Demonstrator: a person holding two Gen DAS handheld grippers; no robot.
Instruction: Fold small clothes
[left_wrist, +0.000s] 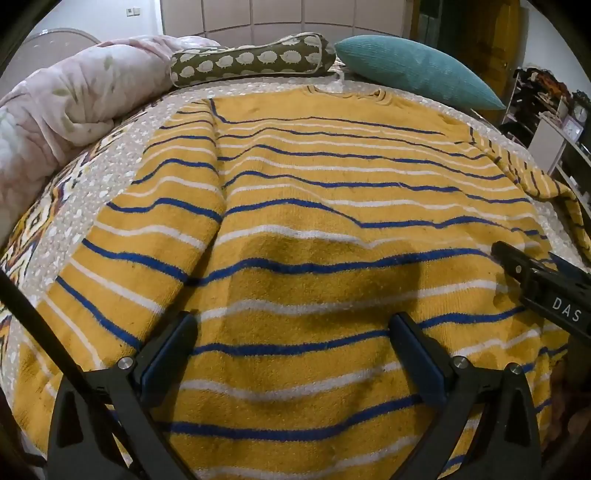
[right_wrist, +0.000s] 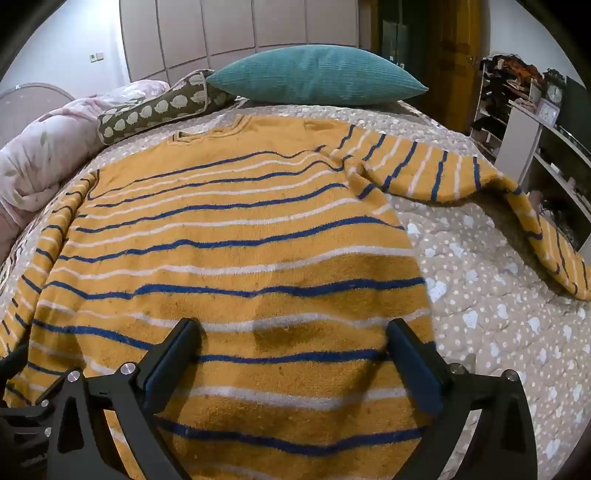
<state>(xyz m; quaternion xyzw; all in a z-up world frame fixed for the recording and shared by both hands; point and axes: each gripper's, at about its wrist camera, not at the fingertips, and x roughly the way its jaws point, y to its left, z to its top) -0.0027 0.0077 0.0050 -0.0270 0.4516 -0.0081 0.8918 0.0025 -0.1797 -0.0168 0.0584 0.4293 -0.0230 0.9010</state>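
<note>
Both tongs, left (left_wrist: 293, 343) and right (right_wrist: 293, 349), were spread apart above the sweater (right_wrist: 236, 266), which lay flat on the bed (right_wrist: 491, 295), 1 sleeve (right_wrist: 436, 173) stretched sideways.

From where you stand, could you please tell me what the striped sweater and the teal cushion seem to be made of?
The striped sweater looks like a thick, fuzzy knit, perhaps wool or acrylic: its surface is nappy and matte. The teal cushion appears to be ribbed fabric, maybe corduroy or a knit, judging by its fine parallel ridges.
</note>
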